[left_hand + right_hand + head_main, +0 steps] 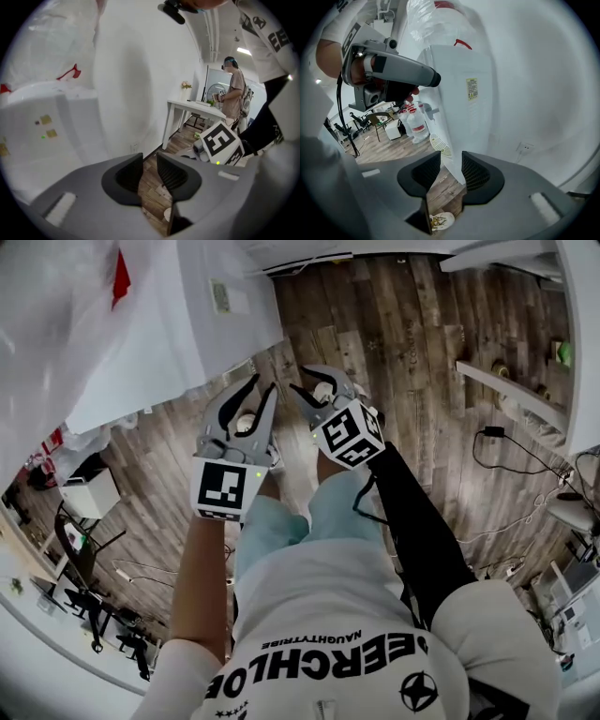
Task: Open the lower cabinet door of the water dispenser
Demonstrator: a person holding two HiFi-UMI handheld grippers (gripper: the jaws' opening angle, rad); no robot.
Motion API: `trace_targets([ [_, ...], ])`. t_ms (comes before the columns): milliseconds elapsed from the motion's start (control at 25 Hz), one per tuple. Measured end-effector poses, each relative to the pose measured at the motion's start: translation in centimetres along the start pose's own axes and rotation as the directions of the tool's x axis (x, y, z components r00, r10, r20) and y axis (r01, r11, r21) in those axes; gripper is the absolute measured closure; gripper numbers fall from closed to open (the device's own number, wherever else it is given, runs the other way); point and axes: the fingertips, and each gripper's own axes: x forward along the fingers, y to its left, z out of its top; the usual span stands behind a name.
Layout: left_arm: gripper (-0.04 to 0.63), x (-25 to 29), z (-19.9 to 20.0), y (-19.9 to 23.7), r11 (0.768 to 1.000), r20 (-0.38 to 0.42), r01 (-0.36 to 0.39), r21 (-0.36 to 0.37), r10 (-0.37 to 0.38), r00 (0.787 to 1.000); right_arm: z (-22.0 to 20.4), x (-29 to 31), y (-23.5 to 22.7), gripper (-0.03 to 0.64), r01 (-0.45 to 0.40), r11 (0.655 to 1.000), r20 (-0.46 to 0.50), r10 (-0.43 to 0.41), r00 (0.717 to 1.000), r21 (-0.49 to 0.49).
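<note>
Head view, left gripper (263,385), right gripper (309,382), jaws parted, empty

Two tools: left tool (262,384), right tool (302,381). One water dispenser (464,84). One white table (193,105).

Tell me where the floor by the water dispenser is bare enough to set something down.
The widest bare wooden floor lies between the water dispenser and the white table. Crowded: the black power adapter with its cables to the right, and the white box and office chairs at lower left.
</note>
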Motion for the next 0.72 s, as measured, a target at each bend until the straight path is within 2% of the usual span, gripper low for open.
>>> trace_targets([
  [280, 0.499, 2.2, -5.0, 0.5, 0.999, -0.071, 0.037, -0.013, -0.037, 0.997, -3.0, 4.2, -0.3, 0.482, -0.008, 0.999, -0.044, 0.007, 0.999, -0.037],
  [400, 0.497, 2.6, -6.7, 1.0, 0.999, -0.085, 0.029, -0.027, -0.031, 0.996, -4.5, 5.7, -0.4, 0.477, -0.004, 0.997, -0.072, -0.002, 0.997, -0.073],
  [480, 0.441, 2.7, -7.9, 1.2, 0.999, -0.095, 0.019, -0.031, -0.022, 0.995, -5.3, 6.7, -0.4, 0.474, -0.009, 0.996, -0.086, 0.001, 0.996, -0.093],
  [720, 0.440, 3.7, -10.5, 1.8, 1.000, -0.120, 0.002, -0.029, -0.006, 0.993, -7.1, 9.6, -0.7, 0.462, -0.029, 0.992, -0.117, 0.015, 0.993, -0.119],
])
